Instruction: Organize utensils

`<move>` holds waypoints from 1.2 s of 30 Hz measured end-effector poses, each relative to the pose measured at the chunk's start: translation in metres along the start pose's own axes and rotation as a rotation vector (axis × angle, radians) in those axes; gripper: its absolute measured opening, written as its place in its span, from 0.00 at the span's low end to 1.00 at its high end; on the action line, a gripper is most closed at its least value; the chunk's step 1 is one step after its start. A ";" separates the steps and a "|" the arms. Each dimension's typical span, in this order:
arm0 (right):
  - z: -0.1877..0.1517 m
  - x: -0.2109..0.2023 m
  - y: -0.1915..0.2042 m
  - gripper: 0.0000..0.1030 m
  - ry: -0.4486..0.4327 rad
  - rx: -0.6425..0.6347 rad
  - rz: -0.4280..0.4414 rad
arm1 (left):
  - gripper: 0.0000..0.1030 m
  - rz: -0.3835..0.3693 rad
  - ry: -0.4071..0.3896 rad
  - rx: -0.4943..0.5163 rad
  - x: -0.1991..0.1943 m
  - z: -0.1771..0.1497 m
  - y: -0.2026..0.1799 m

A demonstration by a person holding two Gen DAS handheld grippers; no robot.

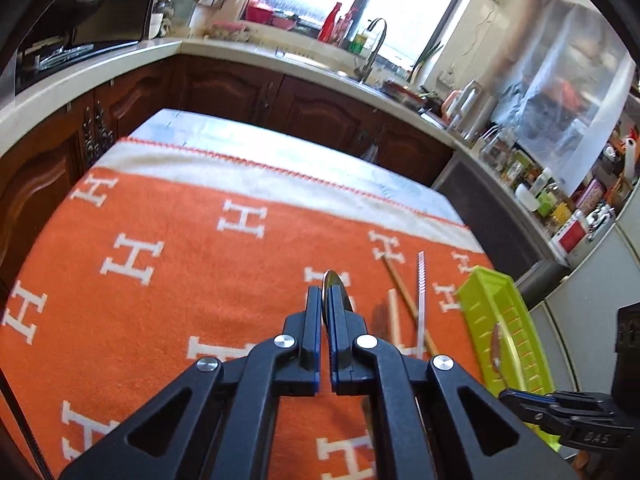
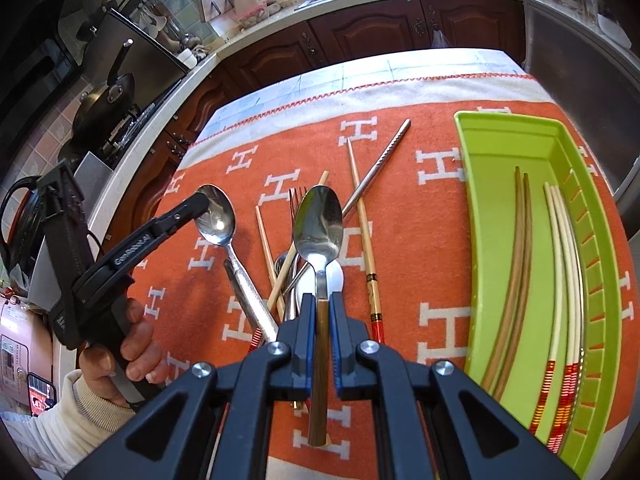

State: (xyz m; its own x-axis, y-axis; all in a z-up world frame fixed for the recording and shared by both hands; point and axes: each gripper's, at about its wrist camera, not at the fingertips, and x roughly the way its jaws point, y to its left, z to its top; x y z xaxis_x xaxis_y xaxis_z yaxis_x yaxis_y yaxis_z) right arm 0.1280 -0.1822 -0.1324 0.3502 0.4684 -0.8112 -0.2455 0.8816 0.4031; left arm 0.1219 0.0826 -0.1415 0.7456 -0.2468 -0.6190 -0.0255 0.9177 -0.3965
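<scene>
My right gripper (image 2: 321,300) is shut on a steel spoon with a gold handle (image 2: 320,224), held above a pile of utensils (image 2: 288,280) on the orange blanket. My left gripper (image 1: 326,294) is shut on a second steel spoon (image 1: 334,284); in the right wrist view it (image 2: 200,202) grips that spoon's bowl (image 2: 218,216). A green tray (image 2: 508,216) on the right holds two brown chopsticks (image 2: 516,248) and white chopsticks (image 2: 564,248). The tray also shows in the left wrist view (image 1: 500,320).
Loose chopsticks (image 2: 362,216), a metal chopstick (image 2: 380,164) and a fork (image 2: 297,200) lie on the blanket (image 2: 420,248). A white spoon (image 2: 336,276) lies under the held spoon. Kitchen counters and dark cabinets (image 1: 280,100) surround the table.
</scene>
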 end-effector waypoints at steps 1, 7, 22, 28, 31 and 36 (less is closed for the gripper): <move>0.000 -0.002 0.000 0.06 -0.006 0.002 0.002 | 0.00 -0.006 -0.007 0.004 -0.004 0.001 -0.003; -0.003 -0.019 -0.002 0.06 -0.047 0.017 0.007 | 0.00 -0.044 -0.046 0.056 -0.028 0.009 -0.029; -0.015 -0.072 -0.031 0.06 -0.176 0.099 -0.003 | 0.02 -0.160 -0.058 0.087 -0.071 0.025 -0.071; -0.020 -0.092 -0.058 0.06 -0.223 0.160 -0.023 | 0.02 -0.223 -0.049 0.119 -0.081 0.030 -0.097; -0.022 -0.101 -0.072 0.06 -0.241 0.189 -0.040 | 0.02 -0.263 -0.043 0.139 -0.087 0.032 -0.111; -0.026 -0.107 -0.095 0.06 -0.246 0.217 -0.078 | 0.03 -0.365 0.007 0.167 -0.086 0.035 -0.139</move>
State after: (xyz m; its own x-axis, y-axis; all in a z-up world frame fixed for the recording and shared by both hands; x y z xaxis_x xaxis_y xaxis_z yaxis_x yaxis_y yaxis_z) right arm 0.0900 -0.3174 -0.0951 0.5747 0.3754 -0.7272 -0.0206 0.8949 0.4458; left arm 0.0844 -0.0130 -0.0088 0.6810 -0.5678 -0.4624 0.3495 0.8069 -0.4762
